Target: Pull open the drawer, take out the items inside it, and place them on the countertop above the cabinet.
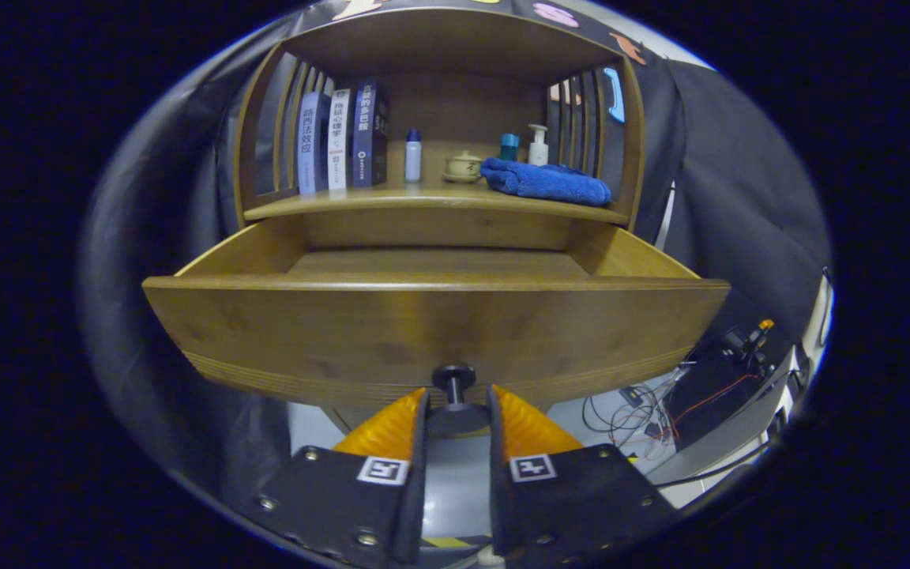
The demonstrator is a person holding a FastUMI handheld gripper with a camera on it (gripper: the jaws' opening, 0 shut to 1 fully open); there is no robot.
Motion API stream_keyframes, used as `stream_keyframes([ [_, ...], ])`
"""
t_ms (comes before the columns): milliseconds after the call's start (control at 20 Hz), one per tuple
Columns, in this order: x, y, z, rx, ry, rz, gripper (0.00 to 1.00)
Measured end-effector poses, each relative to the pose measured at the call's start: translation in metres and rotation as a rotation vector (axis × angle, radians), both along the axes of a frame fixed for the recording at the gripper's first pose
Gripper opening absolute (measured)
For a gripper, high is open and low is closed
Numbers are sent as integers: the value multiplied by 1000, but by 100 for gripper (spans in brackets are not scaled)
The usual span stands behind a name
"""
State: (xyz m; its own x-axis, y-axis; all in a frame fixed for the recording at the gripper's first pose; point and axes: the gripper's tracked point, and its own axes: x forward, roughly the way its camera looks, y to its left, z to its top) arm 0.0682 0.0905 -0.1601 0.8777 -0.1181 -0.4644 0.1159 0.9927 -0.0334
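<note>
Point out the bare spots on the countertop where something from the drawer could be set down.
Bare wood runs along the countertop's front edge, ahead of the books and white bottle. A small gap sits between bottle and teacup. The right side is crowded: blue towel, teal bottle, pump bottle. The claw flanks the drawer knob.

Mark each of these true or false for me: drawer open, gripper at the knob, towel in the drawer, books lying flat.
1. The wooden drawer is pulled open. True.
2. The gripper has its fingers on either side of the round black knob. True.
3. The folded blue towel lies inside the drawer. False: it lies on the wooden countertop.
4. The three books lie flat. False: they stand upright.
</note>
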Motion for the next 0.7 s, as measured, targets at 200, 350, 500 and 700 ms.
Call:
stream_keyframes([
  [200, -10, 6, 25, 29, -75, 9, 46],
  [350, -15, 15, 72, 6, -176, 18, 51],
  [500, -5, 13, 118, -63, -216, 10, 51],
  [700, 39, 4, 145, -56, -149, -26, 48],
])
